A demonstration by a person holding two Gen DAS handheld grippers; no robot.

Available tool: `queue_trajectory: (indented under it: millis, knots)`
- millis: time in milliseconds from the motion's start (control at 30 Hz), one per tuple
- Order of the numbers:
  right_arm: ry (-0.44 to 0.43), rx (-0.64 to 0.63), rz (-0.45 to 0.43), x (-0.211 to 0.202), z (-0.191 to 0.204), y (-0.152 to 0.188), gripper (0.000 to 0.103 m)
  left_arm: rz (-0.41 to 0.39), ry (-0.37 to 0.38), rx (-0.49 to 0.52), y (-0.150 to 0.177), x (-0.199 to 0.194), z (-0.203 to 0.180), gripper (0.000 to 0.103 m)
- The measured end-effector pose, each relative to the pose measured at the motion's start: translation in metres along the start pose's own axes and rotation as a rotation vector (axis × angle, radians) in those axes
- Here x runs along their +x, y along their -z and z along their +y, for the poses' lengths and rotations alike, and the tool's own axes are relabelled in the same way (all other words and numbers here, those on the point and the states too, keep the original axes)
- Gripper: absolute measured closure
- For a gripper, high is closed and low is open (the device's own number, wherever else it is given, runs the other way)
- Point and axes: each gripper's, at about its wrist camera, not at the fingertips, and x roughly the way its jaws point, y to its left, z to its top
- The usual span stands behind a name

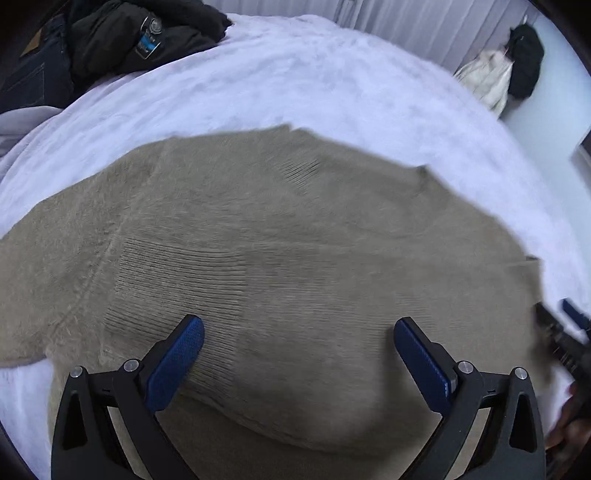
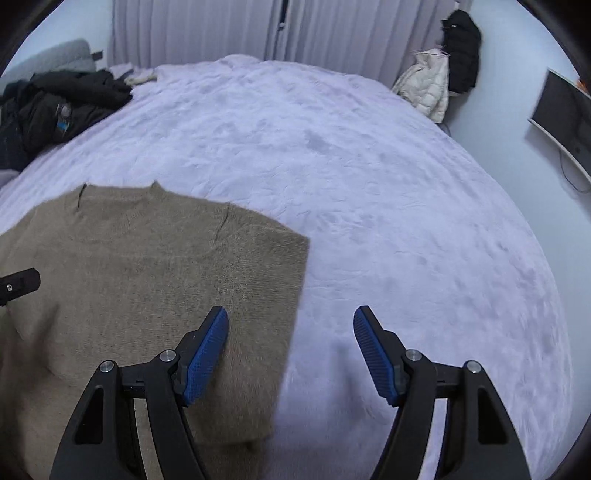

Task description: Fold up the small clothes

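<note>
A beige knit sweater [image 1: 280,236] lies flat on the white bed cover [image 1: 295,81], with its collar at the far side. It also shows in the right wrist view [image 2: 147,266], where its right edge is folded straight. My left gripper [image 1: 298,332] is open and empty, hovering over the sweater's middle. My right gripper [image 2: 291,321] is open and empty, straddling the sweater's right edge: the left finger is over the knit, the right finger over the bed cover [image 2: 369,166]. The right gripper [image 1: 565,332] also shows at the right edge of the left wrist view.
A pile of dark clothes [image 2: 62,107] lies at the bed's far left, also in the left wrist view [image 1: 122,40]. A cream jacket [image 2: 424,88] and a black garment [image 2: 461,51] hang by the far right wall. A monitor [image 2: 565,114] stands at the right. Curtains [image 2: 221,29] hang behind the bed.
</note>
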Motion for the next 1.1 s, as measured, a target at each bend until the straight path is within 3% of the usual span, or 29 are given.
queue_trajectory:
  millis: [33, 100, 167, 233, 267, 367, 500, 567, 633, 700, 767, 833, 933, 1100]
  knots:
    - [0.082, 0.028, 0.034, 0.014, -0.011, 0.0, 0.03, -0.014, -0.012, 0.015, 0.001, 0.002, 0.004, 0.0]
    - [0.141, 0.166, 0.09, 0.029, -0.049, 0.004, 0.03, -0.025, -0.012, 0.026, 0.003, 0.001, 0.008, 0.0]
    - [0.065, 0.286, 0.098, 0.027, -0.08, 0.014, 0.03, -0.026, -0.041, 0.052, 0.004, -0.002, 0.006, 0.0]
    - [-0.004, 0.332, 0.052, 0.01, -0.095, 0.023, 0.03, -0.034, -0.074, 0.05, 0.004, -0.01, 0.003, 0.0]
    - [-0.017, 0.328, 0.031, 0.001, -0.094, 0.024, 0.03, -0.044, -0.052, 0.029, 0.004, -0.015, 0.0, 0.0]
    - [-0.077, 0.253, -0.052, -0.023, -0.071, 0.022, 0.029, -0.05, 0.027, 0.005, -0.001, -0.019, -0.013, 0.0]
    - [-0.214, 0.05, -0.076, -0.022, -0.002, 0.0, 0.029, -0.007, -0.059, 0.041, -0.001, 0.009, -0.015, 0.0]
    - [-0.274, -0.018, -0.027, 0.001, 0.024, -0.011, 0.029, -0.035, -0.043, 0.046, 0.0, 0.009, -0.009, 0.0]
    - [-0.272, -0.024, 0.089, 0.039, 0.036, -0.016, 0.028, -0.036, -0.042, 0.062, 0.002, 0.007, -0.008, 0.0]
    - [-0.288, 0.02, 0.097, 0.055, 0.029, -0.025, 0.024, -0.039, -0.048, 0.081, 0.004, 0.006, -0.008, 0.0]
    - [-0.272, 0.065, 0.106, 0.045, 0.021, -0.031, 0.024, -0.038, -0.067, 0.084, 0.006, -0.001, -0.007, 0.0]
    - [-0.274, 0.073, 0.027, 0.011, 0.013, -0.023, 0.024, -0.048, -0.07, 0.067, 0.009, -0.011, -0.004, 0.0]
    - [-0.369, 0.054, -0.065, -0.036, 0.012, 0.009, 0.023, -0.054, -0.073, 0.072, 0.016, -0.01, 0.001, 0.0]
    - [-0.434, 0.022, 0.026, -0.049, 0.037, 0.073, 0.023, -0.046, -0.105, 0.083, 0.018, -0.013, 0.004, 0.0]
